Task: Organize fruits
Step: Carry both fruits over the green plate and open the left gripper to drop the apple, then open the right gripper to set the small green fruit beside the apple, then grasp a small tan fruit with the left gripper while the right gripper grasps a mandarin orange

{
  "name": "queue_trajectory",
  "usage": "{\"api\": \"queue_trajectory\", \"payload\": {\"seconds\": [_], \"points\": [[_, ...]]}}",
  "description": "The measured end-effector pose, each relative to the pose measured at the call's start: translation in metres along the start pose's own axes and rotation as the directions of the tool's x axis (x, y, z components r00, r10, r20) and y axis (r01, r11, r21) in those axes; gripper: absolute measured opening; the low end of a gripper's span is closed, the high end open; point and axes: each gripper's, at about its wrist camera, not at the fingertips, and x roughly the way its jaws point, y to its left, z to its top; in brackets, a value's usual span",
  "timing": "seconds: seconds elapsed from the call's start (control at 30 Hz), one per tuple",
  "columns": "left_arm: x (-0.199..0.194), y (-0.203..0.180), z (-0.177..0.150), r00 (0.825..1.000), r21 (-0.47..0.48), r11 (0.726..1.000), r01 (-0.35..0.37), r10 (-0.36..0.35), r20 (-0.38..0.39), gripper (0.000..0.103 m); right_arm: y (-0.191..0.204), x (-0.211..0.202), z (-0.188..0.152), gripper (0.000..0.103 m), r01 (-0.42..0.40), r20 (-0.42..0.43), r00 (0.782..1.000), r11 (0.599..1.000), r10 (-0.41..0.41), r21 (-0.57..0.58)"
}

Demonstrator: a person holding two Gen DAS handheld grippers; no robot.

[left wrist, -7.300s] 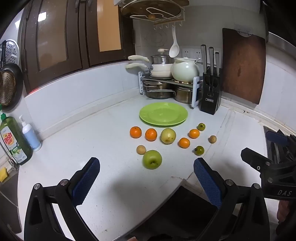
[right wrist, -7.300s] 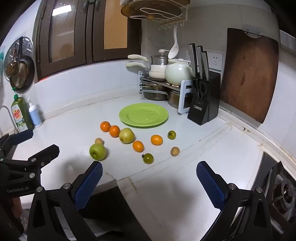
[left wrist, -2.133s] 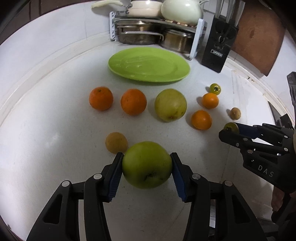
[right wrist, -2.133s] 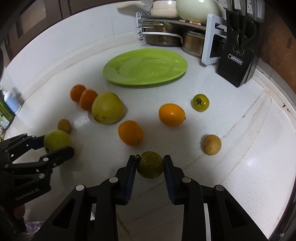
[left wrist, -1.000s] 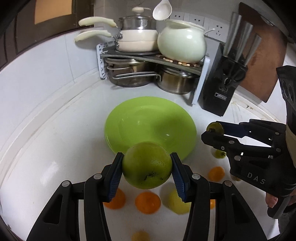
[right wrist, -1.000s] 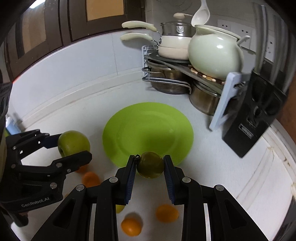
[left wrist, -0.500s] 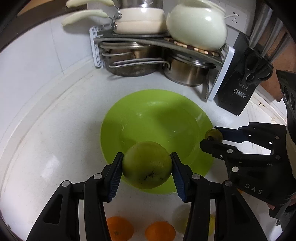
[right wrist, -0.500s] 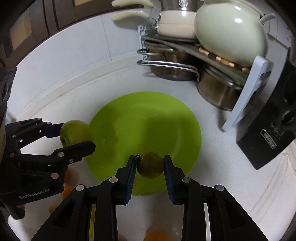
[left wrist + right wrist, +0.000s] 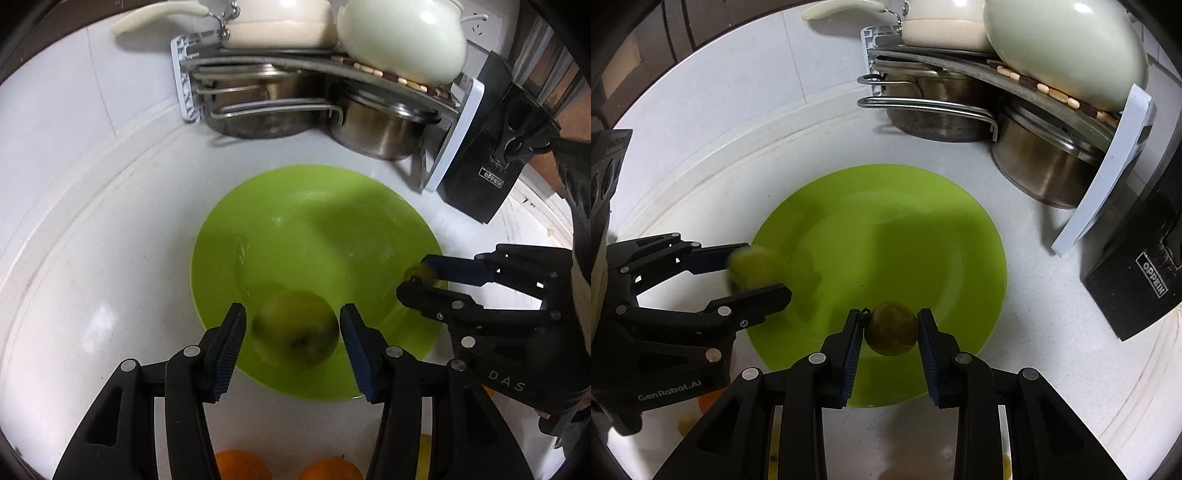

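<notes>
Left wrist: blurred green apple [image 9: 295, 328] on lime plate [image 9: 317, 229].

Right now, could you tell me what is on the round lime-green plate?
Over the round lime-green plate a large green apple sits between the left gripper fingers, blurred; contact underneath is hidden. The right gripper holds a small dark-green fruit above the rim. Otherwise bare.

Green apple [image 9: 295, 332] motion-blurred, two oranges [image 9: 242, 466] cut off by bottom edge, knife block [image 9: 1137, 280] cropped
</notes>
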Motion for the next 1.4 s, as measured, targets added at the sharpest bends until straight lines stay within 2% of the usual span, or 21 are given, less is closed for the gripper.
{"api": "queue_trajectory", "payload": {"seconds": [0.4, 0.67, 0.7, 0.77, 0.93, 1.0, 1.07, 1.17, 1.4], "points": [[-0.013, 0.000, -0.008, 0.999, -0.003, 1.000, -0.021, 0.021, 0.035, 0.053, 0.003, -0.014, -0.004, 0.034, 0.012, 0.028, 1.000, 1.000, -0.011, -0.004], [-0.052, -0.003, -0.019, 0.991, -0.010, 0.998, -0.055, 0.056, 0.122, 0.059, 0.010, -0.048, -0.012, 0.034, 0.023, 0.101, 0.995, 1.000, -0.023, -0.002], [-0.059, -0.004, -0.021, 0.988, -0.011, 0.998, -0.062, 0.063, 0.138, 0.061, 0.012, -0.055, -0.013, 0.034, 0.022, 0.116, 0.993, 1.000, -0.022, -0.002], [-0.074, -0.007, -0.025, 0.982, -0.021, 0.997, -0.079, 0.081, 0.172, 0.069, 0.015, -0.066, -0.016, 0.040, 0.021, 0.141, 0.990, 1.000, -0.021, 0.002], [-0.108, -0.010, -0.040, 0.962, -0.054, 0.992, -0.112, 0.122, 0.243, 0.079, 0.021, -0.097, -0.030, 0.055, 0.027, 0.210, 0.977, 0.999, -0.030, 0.017], [-0.120, -0.013, -0.047, 0.960, -0.076, 0.989, -0.130, 0.145, 0.241, 0.082, 0.024, -0.108, -0.038, 0.058, 0.029, 0.228, 0.973, 0.999, -0.033, 0.022], [-0.132, -0.016, -0.055, 0.949, -0.086, 0.985, -0.150, 0.168, 0.266, 0.087, 0.026, -0.117, -0.046, 0.059, 0.035, 0.240, 0.970, 0.999, -0.039, 0.020], [-0.147, -0.020, -0.070, 0.938, -0.093, 0.982, -0.165, 0.185, 0.293, 0.091, 0.031, -0.128, -0.058, 0.059, 0.043, 0.263, 0.964, 0.999, -0.047, 0.020], [-0.170, -0.026, -0.103, 0.922, -0.128, 0.974, -0.184, 0.217, 0.321, 0.094, 0.049, -0.153, -0.087, 0.062, 0.090, 0.321, 0.944, 0.996, -0.082, -0.010]]}}
